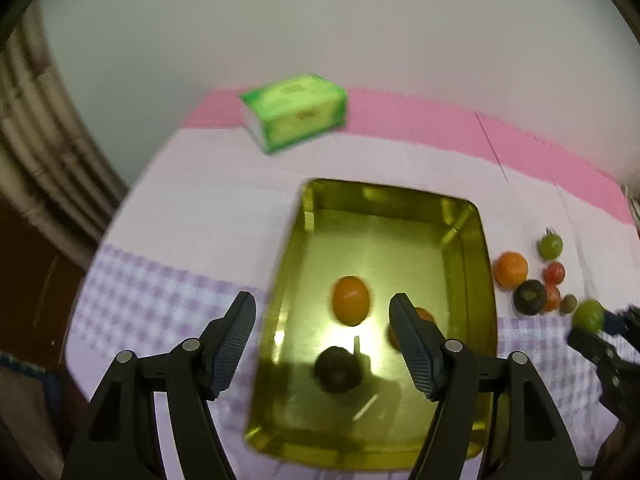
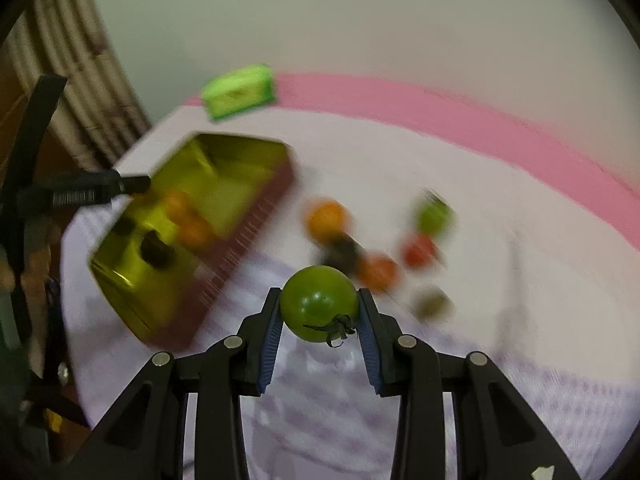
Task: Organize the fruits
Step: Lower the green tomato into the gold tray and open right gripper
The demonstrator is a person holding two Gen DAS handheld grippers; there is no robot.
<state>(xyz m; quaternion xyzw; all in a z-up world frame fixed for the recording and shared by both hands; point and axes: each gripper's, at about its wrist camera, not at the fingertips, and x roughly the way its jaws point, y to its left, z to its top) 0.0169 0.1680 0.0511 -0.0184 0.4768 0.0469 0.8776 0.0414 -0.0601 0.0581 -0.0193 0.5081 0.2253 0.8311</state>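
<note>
A gold metal tray (image 1: 468,240) lies on the cloth and holds an orange fruit (image 1: 351,300), a dark fruit (image 1: 337,369) and another orange one partly hidden behind my finger. My left gripper (image 1: 323,312) is open and empty above the tray. My right gripper (image 2: 319,305) is shut on a green tomato (image 2: 319,303), held above the cloth; it also shows in the left wrist view (image 1: 588,315). Loose fruits lie right of the tray (image 2: 224,152): an orange (image 1: 510,269), a dark fruit (image 1: 530,297), a red tomato (image 1: 555,273) and a green tomato (image 1: 551,244).
A green tissue pack (image 1: 296,110) lies at the back of the table on the pink strip. The purple checked cloth (image 1: 152,292) covers the near part. The table's left edge drops off by a ribbed wall (image 1: 36,140).
</note>
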